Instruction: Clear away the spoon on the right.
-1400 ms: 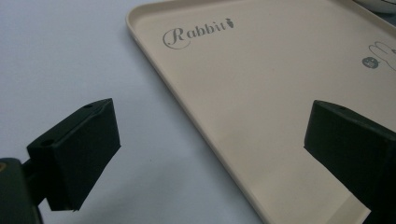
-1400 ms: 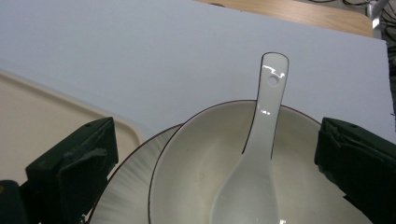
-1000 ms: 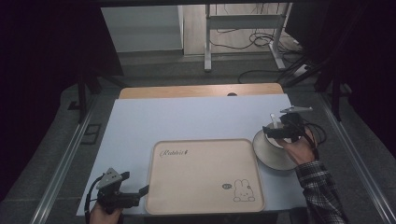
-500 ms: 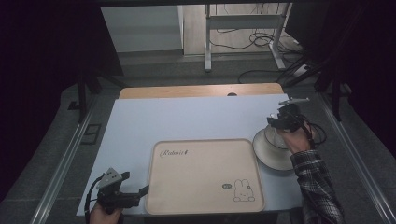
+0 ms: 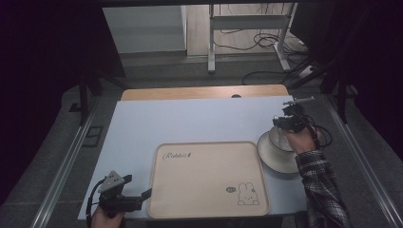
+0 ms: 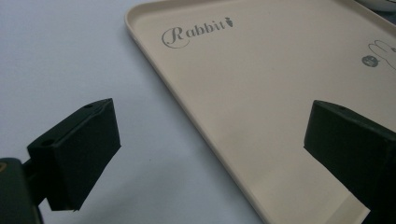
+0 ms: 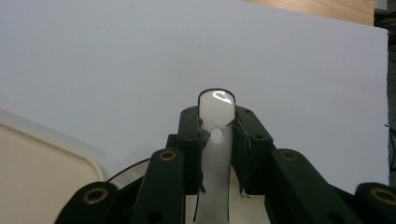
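Observation:
My right gripper (image 5: 284, 124) hovers over a white bowl (image 5: 278, 139) that sits on a white plate (image 5: 275, 160) at the table's right side. In the right gripper view its jaws (image 7: 216, 127) have just been closing and now press on an upright white spoon handle (image 7: 215, 103) with a small hole in it. The spoon's lower end is hidden behind the jaws. A beige tray (image 5: 209, 183) printed with "Rabbit" and a bunny lies at the front middle. My left gripper (image 5: 142, 195) rests open by the tray's left front corner, with the tray edge (image 6: 201, 126) below and nothing between its jaws (image 6: 212, 135).
A pale blue mat (image 5: 190, 118) covers the table, with a strip of wood (image 5: 204, 92) at its far edge. The tray's corner (image 7: 46, 161) lies close to the plate. Cables and a metal stand (image 5: 247, 33) are on the floor beyond the table.
My right gripper moved a little toward the far side over the bowl and its jaws closed on the white spoon handle. The left gripper stayed where it was.

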A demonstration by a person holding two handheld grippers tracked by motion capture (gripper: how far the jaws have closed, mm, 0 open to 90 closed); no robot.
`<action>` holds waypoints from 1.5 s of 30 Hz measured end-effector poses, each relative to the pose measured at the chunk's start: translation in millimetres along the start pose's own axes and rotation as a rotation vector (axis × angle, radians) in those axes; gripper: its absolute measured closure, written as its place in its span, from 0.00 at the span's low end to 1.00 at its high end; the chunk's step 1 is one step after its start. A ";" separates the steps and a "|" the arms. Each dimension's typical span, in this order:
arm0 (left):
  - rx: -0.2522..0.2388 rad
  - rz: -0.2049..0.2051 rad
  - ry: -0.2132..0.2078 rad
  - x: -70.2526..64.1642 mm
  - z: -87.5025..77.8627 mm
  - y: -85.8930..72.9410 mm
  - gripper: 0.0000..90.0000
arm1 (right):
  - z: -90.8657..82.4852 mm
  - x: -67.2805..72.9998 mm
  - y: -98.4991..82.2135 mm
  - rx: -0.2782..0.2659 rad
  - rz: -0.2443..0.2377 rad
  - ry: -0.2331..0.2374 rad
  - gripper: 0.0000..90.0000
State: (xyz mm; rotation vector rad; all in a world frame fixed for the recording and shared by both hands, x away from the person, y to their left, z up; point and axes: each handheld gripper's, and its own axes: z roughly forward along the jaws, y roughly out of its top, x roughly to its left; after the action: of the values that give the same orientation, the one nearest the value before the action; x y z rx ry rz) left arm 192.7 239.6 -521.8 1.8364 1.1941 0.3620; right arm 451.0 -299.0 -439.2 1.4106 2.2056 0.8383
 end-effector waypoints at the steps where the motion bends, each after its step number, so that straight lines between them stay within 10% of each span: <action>1: 0.000 0.000 0.000 -0.1 0.0 0.0 0.03 | -1.5 0.1 0.4 0.000 -0.002 0.003 0.83; 45: 0.005 0.006 0.002 -0.6 0.5 0.4 0.04 | -91.0 14.9 27.2 -0.041 -0.064 0.091 0.83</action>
State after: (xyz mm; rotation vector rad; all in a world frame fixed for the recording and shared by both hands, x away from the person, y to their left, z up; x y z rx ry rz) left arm 192.9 238.8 -521.7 1.8445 1.1926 0.3648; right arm 407.9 -301.9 -353.3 1.2996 2.2748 0.9368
